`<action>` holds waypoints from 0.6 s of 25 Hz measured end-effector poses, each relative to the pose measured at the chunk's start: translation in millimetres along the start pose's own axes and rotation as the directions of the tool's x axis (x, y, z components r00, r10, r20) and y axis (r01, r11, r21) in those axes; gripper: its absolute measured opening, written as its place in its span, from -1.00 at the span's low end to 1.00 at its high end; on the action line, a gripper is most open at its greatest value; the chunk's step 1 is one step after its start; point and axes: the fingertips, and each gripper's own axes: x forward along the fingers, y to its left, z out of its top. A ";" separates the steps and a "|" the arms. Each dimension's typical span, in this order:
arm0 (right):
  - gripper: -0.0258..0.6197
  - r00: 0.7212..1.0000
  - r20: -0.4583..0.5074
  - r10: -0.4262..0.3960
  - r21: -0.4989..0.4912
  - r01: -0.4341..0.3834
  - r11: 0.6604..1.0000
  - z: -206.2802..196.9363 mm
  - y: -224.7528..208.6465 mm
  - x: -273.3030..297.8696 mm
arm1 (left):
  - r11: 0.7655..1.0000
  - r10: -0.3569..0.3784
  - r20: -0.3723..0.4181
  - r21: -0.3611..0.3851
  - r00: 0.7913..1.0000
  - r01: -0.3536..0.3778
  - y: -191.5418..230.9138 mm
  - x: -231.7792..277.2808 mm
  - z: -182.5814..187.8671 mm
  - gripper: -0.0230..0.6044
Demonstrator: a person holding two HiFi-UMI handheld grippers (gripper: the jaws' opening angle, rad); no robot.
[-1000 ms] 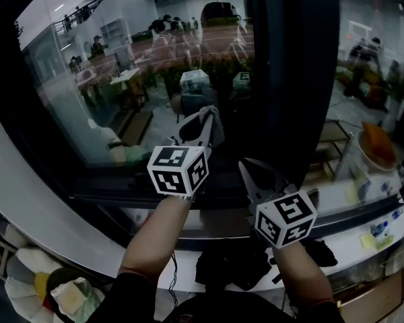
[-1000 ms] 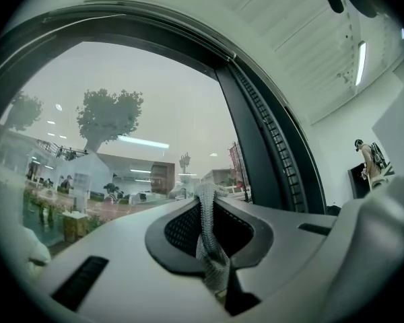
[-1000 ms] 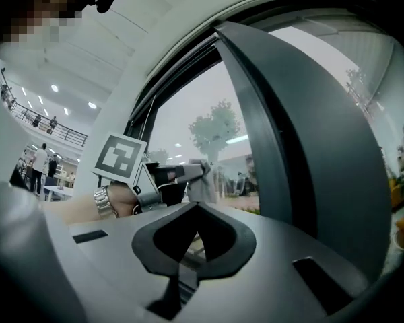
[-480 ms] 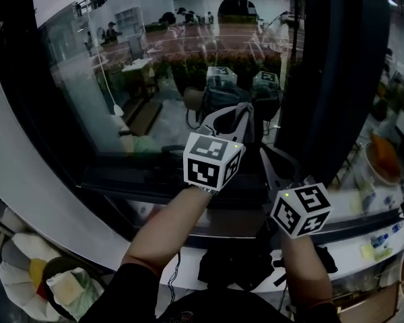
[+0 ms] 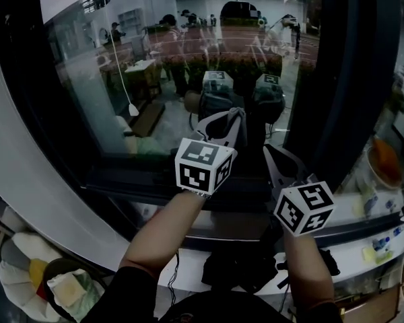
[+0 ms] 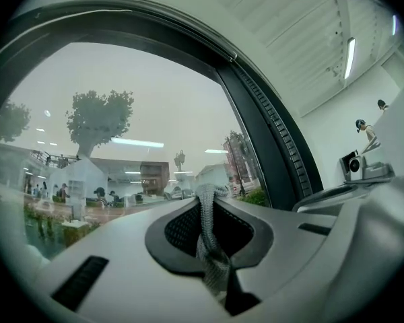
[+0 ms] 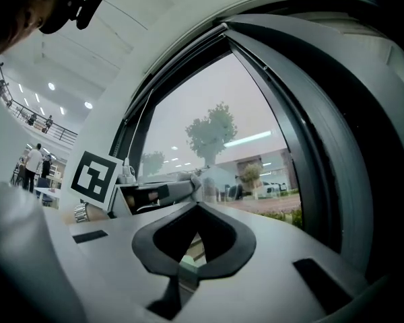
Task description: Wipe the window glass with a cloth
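- Two hand-held tools were raised toward the large window glass (image 5: pixel 114 79). The left tool (image 5: pixel 230 118) reached a little higher and further forward than the right tool (image 5: pixel 269 155).
- The left tool was clenched on a grey knitted cloth (image 6: pixel 209 244). In the left gripper view the fabric ran from the tips of the left tool (image 6: pixel 205 195) back down the hollow between the dark pads, with a small fold bunched over the tips.
- In the head view the grey knitted cloth (image 5: pixel 240 123) sat at the very front of the left tool. It was close before the lower part of the pane and above the dark lower frame rail (image 5: pixel 141 173). Whether it pressed on the glass could not be told.
- The right tool (image 7: pixel 194 206) had its jaws clenched tip to tip with nothing between them; only the window showed through the hollow behind the tips.
- The right tool stood just beside the left one, on its right, near the dark upright frame post (image 5: pixel 343 79).
- Compared with a second earlier, both marker cubes sat further right in the head view and more glass showed above them, though the camera itself had shifted.
- Over the last half second the tools had barely moved, and the cloth stayed pinched in the left tool throughout.
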 end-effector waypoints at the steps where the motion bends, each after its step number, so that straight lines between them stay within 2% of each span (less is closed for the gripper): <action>1: -0.84 1.000 0.001 0.002 0.002 -0.002 1.000 0.2 0.0 0.7 | 1.000 0.008 -0.003 0.003 1.000 -0.008 3.3 -2.2 -0.3 -0.81; 11: -0.84 0.998 -0.006 0.059 0.011 -0.059 0.998 -4.1 29.3 21.0 | 0.990 0.144 -0.019 0.002 0.989 -0.144 71.5 -50.6 -5.9 -0.81; 15: -0.84 0.997 -0.013 0.076 0.002 -0.076 0.997 -10.9 64.6 46.6 | 0.979 0.202 -0.025 0.000 0.979 -0.202 126.5 -88.4 -15.9 -0.81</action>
